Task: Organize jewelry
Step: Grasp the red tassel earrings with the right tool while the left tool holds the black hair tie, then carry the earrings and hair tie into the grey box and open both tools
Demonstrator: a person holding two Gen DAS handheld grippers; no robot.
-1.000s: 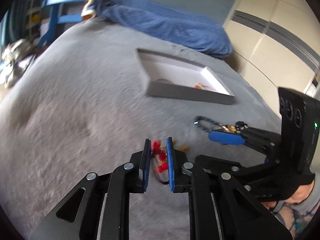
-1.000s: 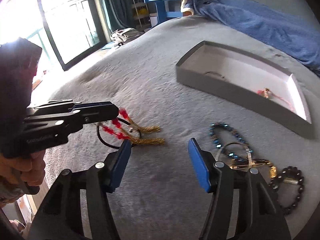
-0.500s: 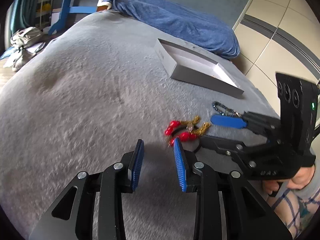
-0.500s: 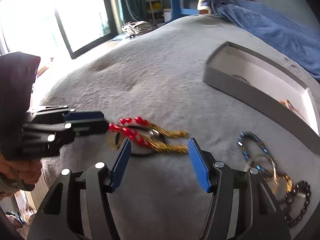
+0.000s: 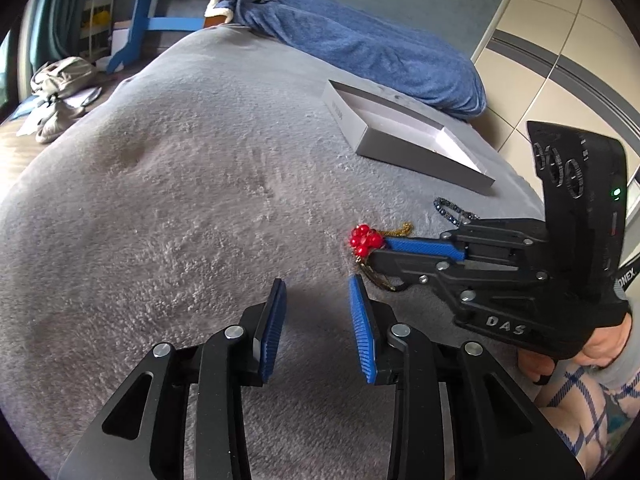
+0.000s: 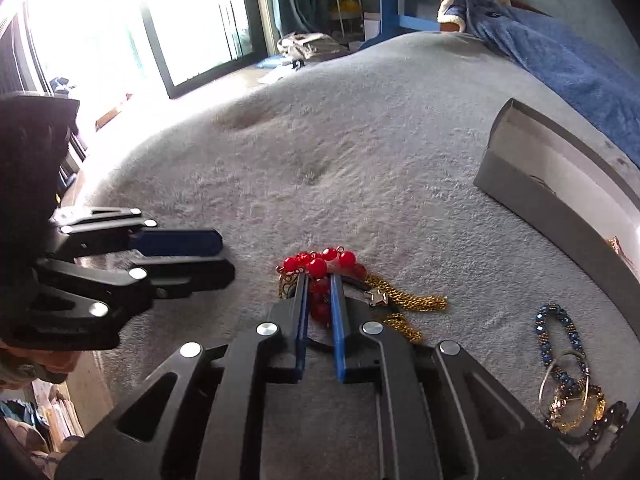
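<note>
Closing on a red bead necklace (image 6: 320,276), the jaws of our right gripper (image 6: 319,280) stand nearly together, with a strand of the red beads pinched between the blue pads; the rest of the beads bunch just past the tips and the gold chain (image 6: 416,303) trails off to the right across the grey blanket (image 6: 320,152). From the left wrist view we see the same gripper (image 5: 370,250) from the side, its tips at the red cluster (image 5: 363,239). Our left gripper (image 5: 316,282) hovers just beside it over bare blanket, its jaws spread partway and holding nothing between them. In the right wrist view it (image 6: 228,256) sits to the left of the necklace, apart from it. Further right lies a blue bead bracelet (image 6: 558,334), and beyond it a tangle of a thin hoop, gold pieces and a dark bead bracelet (image 6: 576,408). Past these rests an open grey box (image 5: 404,136) with a white lining; something small and pinkish-gold shows at its edge (image 6: 618,246), but we cannot tell what it is. A blue blanket (image 5: 380,52) is heaped at the far side of the bed.
</note>
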